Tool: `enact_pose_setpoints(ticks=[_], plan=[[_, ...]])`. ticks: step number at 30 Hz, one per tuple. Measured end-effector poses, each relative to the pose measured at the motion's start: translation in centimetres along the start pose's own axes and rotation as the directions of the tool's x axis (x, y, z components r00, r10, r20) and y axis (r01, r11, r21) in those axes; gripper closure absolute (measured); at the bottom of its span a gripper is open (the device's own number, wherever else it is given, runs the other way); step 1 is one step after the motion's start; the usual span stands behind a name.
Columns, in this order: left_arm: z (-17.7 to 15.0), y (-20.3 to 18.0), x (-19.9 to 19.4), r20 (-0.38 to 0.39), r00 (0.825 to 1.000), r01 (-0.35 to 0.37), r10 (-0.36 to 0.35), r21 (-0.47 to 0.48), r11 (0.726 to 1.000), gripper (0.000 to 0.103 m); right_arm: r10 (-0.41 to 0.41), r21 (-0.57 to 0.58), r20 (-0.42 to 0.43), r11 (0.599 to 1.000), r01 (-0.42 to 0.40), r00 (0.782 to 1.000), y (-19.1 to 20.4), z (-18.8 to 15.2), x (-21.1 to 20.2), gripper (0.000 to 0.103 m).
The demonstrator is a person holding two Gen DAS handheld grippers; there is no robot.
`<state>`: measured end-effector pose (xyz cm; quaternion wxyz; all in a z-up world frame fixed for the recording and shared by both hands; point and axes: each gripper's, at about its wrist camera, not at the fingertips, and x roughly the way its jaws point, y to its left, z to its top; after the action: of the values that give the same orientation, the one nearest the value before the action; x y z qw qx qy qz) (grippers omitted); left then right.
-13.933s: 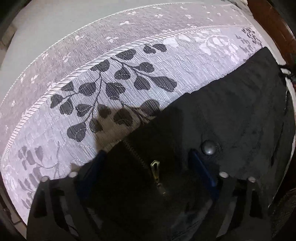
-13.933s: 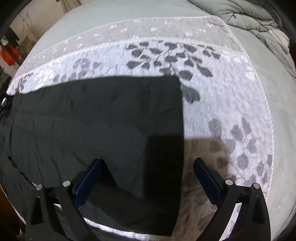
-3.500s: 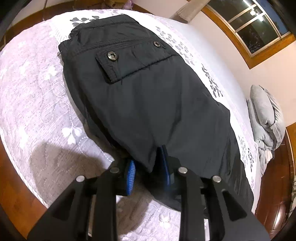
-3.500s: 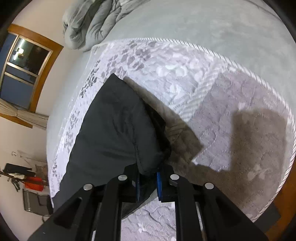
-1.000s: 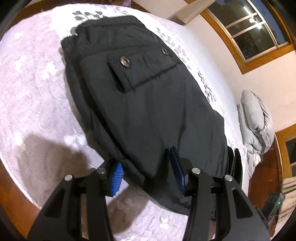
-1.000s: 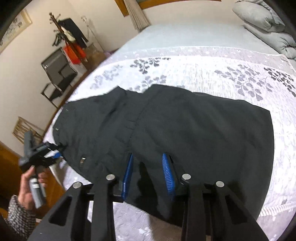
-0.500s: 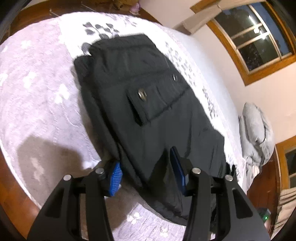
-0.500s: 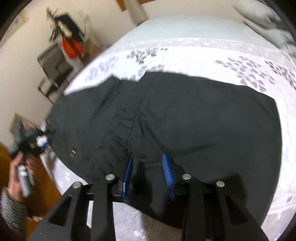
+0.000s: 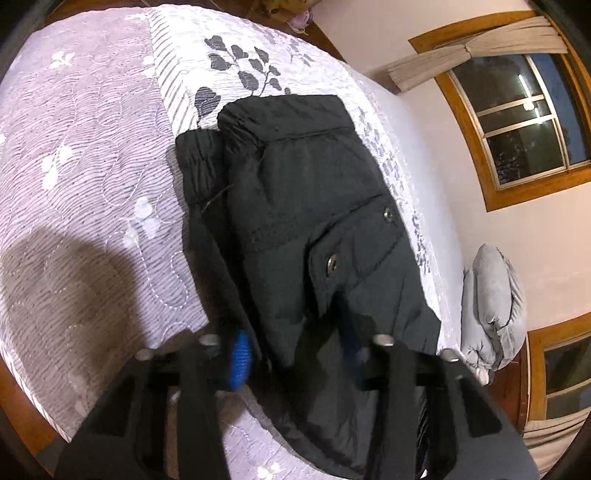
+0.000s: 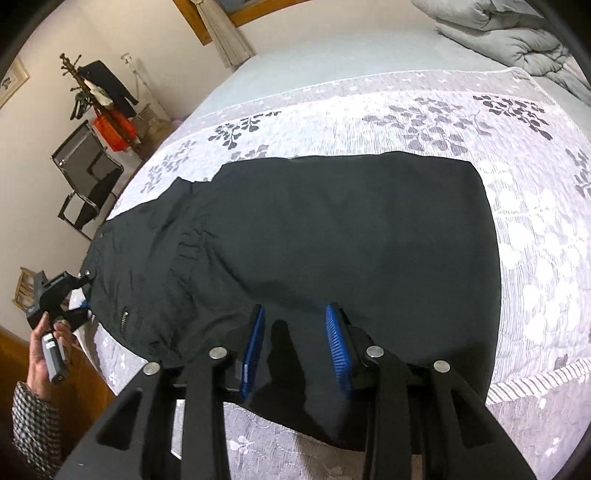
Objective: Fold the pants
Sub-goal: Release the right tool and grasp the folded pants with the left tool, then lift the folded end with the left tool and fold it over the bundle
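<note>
Black pants lie folded lengthwise on the bed, waist at the left, leg ends at the right. In the left wrist view the pants show a flap pocket with two snaps. My left gripper is open, its blue pads either side of the near pants edge; it also shows in the right wrist view at the waist end. My right gripper is open and empty, just above the near edge of the pants.
The bed has a white quilt with grey leaf prints. A grey folded duvet lies at the head. A chair and coat rack stand beside the bed. Wooden floor lies below the bed edge.
Both grippers have let go of the pants and opened. The left gripper has drawn back and swung, so the waist end looks farther away. The right gripper has hardly moved.
</note>
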<state>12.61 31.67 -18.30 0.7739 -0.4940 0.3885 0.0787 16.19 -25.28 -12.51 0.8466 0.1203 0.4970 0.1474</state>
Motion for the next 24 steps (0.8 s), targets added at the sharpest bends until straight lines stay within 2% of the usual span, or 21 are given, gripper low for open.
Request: enact_pose_setpoints(ticks=[3, 9, 15, 19, 21, 24], plan=[[-0.2, -0.6, -0.4, 0.019, 1.0, 0.018, -0.019, 0.033, 0.999, 0.086, -0.009, -0.005, -0.005, 1.0, 0.009, 1.0, 0.2, 0.0, 0.4, 0.067], [-0.4, -1.5, -1.0, 0.052, 0.997, 0.049, -0.051, 0.04, 0.998, 0.091, -0.005, -0.003, -0.009, 1.0, 0.005, 1.0, 0.0, -0.1, 0.7, 0.064], [-1.2, -4.1, -2.6, 0.116, 0.987, 0.092, -0.11, 0.15, 0.984, 0.092, 0.006, 0.009, -0.014, 1.0, -0.006, 1.0, -0.4, -0.1, 0.9, 0.064], [-2.4, -8.5, -3.8, 0.149, 0.977, 0.095, -0.15, 0.322, 0.942, 0.092, 0.009, 0.014, -0.015, 1.0, -0.009, 1.0, -0.5, -0.2, 1.0, 0.064], [-3.2, -10.8, -3.9, 0.155, 0.976, 0.079, -0.154, 0.404, 0.911, 0.091, 0.011, 0.017, -0.014, 1.0, -0.011, 1.0, -0.5, -0.2, 1.0, 0.064], [-4.9, -13.8, -4.0, 0.149, 0.972, 0.077, -0.181, 0.525, 0.848, 0.091, 0.018, 0.026, -0.012, 1.0, -0.017, 1.0, -0.6, -0.2, 1.0, 0.064]])
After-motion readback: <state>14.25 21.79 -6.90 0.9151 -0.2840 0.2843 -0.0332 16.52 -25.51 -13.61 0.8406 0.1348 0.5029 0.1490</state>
